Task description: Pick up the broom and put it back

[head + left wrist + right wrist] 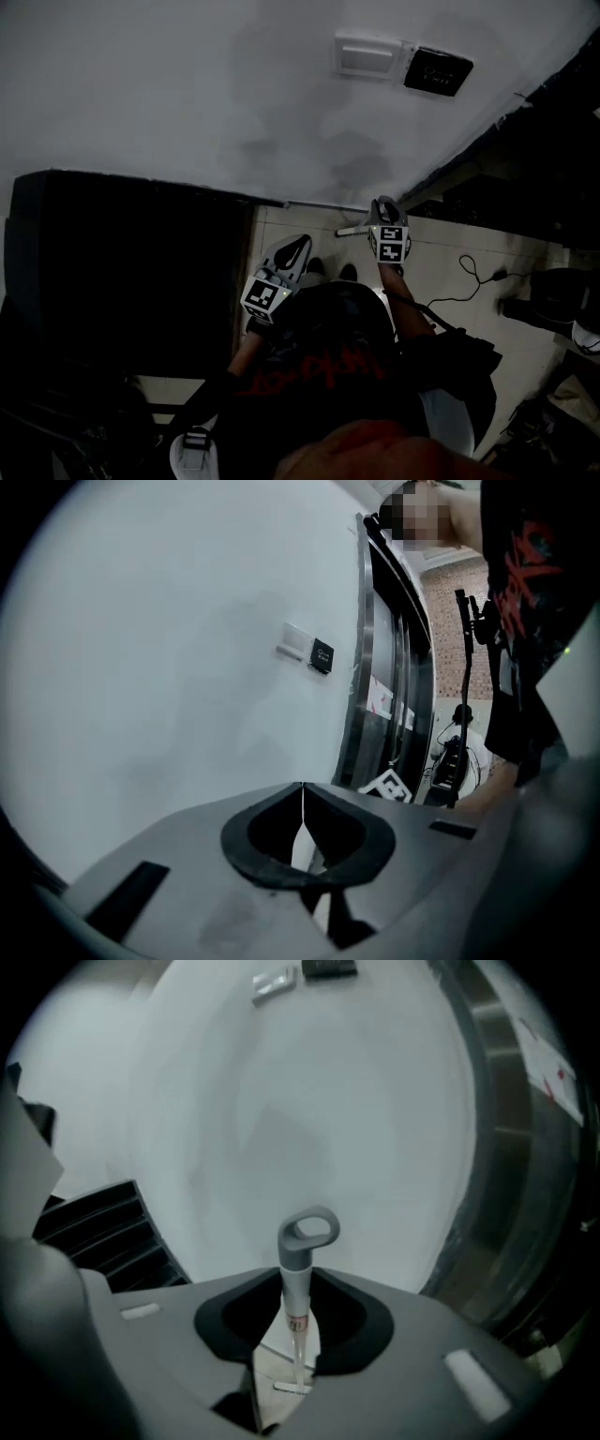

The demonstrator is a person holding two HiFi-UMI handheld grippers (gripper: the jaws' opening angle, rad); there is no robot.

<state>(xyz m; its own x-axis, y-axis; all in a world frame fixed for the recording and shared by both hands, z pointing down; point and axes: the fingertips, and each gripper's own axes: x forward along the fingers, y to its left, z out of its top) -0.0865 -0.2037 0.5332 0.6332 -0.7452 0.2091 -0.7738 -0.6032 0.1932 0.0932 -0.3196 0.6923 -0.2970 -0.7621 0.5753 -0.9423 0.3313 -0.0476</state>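
Note:
In the right gripper view the broom's pale handle (296, 1288) stands upright between the jaws, and its grey loop end (307, 1232) sticks out above them. My right gripper (296, 1274) is shut on the handle, with a black pad touching it on each side. Far below, the small broom head (292, 1387) rests on the tiled floor. In the head view the right gripper (384, 211) is by the wall's foot, with a light stub of the handle (352, 230) beside it. My left gripper (296, 249) hangs to the left, shut and holding nothing, its tips (302, 794) meeting in a thin line.
A white wall carries a white switch plate (367, 54) and a black panel (438, 71). A dark metal door (131, 272) stands at the left. Dark stairs (103, 1222) rise at the right gripper's left. A cable (473, 272) lies on the tiles. A black stand (464, 696) is behind.

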